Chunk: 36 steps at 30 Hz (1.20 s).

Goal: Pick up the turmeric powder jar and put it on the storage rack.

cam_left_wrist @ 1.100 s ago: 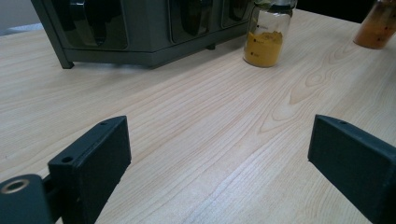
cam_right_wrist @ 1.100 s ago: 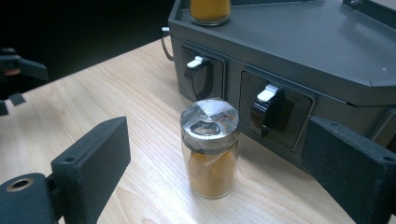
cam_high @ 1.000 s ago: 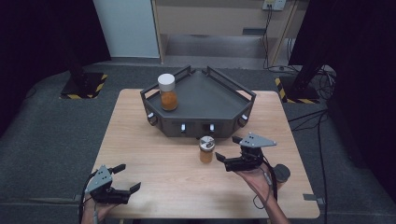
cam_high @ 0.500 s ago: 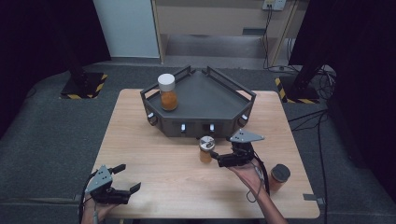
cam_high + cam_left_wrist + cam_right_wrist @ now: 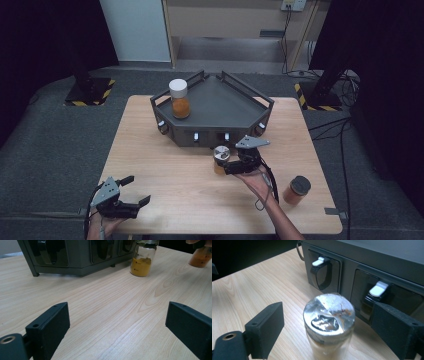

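A small glass jar (image 5: 221, 156) of orange powder with a foil seal stands on the table in front of the grey tray (image 5: 235, 97). My right gripper (image 5: 224, 165) reaches in from the right. Its jaws have just been closing, with the jar (image 5: 329, 320) between them. In the right gripper view a gap shows on each side, so the pads do not touch the glass. My left gripper (image 5: 139, 189) rests open near the table's front left, with bare wood between its jaws (image 5: 117, 322). The foil jar (image 5: 143, 258) is far ahead of it.
A white-lidded jar (image 5: 179, 99) of orange powder stands on the tray's left part. A black-lidded jar (image 5: 296, 190) stands on the table at the right. The tray's front wall carries white latches (image 5: 319, 261) just behind the foil jar.
My right gripper has moved left up to the foil-sealed jar and now has it between its jaws. The black-lidded jar behind it has come into sight. The left gripper has stayed put.
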Tool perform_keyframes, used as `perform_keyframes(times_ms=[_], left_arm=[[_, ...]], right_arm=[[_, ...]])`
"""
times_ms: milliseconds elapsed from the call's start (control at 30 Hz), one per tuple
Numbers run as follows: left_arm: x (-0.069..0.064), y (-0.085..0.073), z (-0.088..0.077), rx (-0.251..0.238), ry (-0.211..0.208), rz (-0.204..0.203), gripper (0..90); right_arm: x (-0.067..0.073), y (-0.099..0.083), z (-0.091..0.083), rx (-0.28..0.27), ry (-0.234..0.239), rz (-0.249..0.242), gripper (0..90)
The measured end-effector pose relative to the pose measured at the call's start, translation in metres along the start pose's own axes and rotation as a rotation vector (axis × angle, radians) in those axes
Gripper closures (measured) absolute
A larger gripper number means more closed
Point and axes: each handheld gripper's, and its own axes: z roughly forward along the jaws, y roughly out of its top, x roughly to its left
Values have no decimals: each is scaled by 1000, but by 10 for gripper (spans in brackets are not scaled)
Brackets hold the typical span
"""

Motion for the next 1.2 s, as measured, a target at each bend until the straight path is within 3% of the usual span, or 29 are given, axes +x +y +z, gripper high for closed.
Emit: perform_keyframes(times_ms=[333, 633, 767, 1200], left_arm=[[0, 0, 0, 0, -3, -4, 47], [1, 0, 0, -2, -4, -3, 48], [1, -1, 0, -4, -4, -4, 48], [1, 0, 0, -3, -4, -6, 49]], right_arm=[[-3, 0, 19, 36, 10, 2, 160], [-4, -6, 31, 34, 9, -7, 265], [0, -5, 32, 37, -15, -43, 338], [6, -2, 31, 45, -19, -84, 348]])
